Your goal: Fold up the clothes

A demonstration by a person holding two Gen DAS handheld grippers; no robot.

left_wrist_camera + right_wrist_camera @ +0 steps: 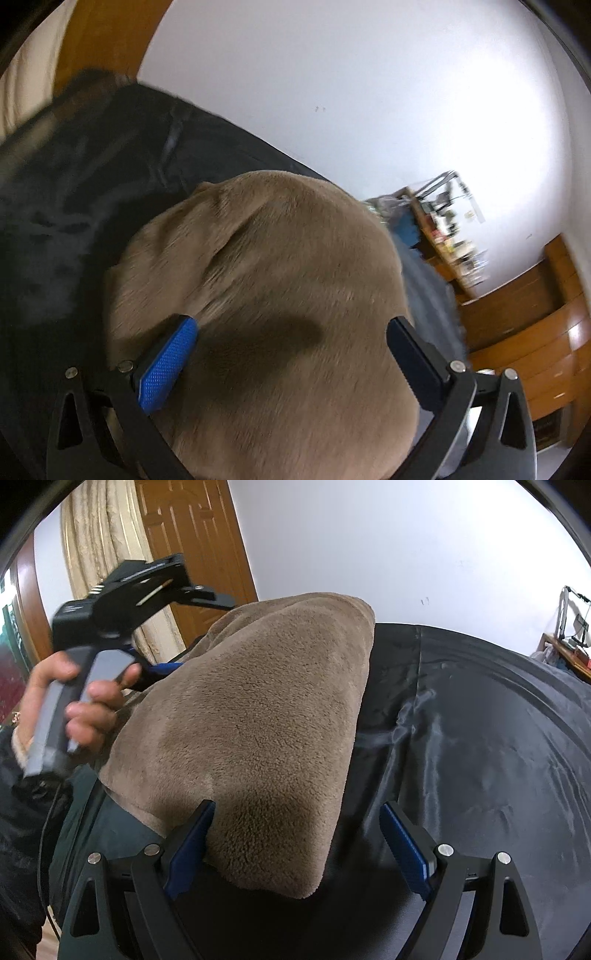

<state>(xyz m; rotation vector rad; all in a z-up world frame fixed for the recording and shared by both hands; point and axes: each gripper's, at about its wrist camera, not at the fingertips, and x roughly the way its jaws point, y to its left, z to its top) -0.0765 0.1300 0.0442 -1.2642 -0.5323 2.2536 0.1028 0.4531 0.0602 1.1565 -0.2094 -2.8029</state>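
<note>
A brown fleece garment [258,716] lies folded on a black satin sheet [480,746]. My right gripper [299,845] is open, its jaws wide apart around the garment's near corner, the left finger [192,849] touching the fleece. My left gripper [291,354] is open too, its jaws spread over the same brown fleece [266,280], which fills its view. In the right wrist view the left gripper's body [122,602] is held by a hand at the garment's far left side; its fingertips are hidden behind the fleece.
A white wall [406,546], a wooden door [195,542] and a beige curtain [99,554] stand behind the bed. A cluttered wooden shelf [450,236] and wooden drawers [535,332] are off to the right. The black sheet also shows in the left wrist view [74,206].
</note>
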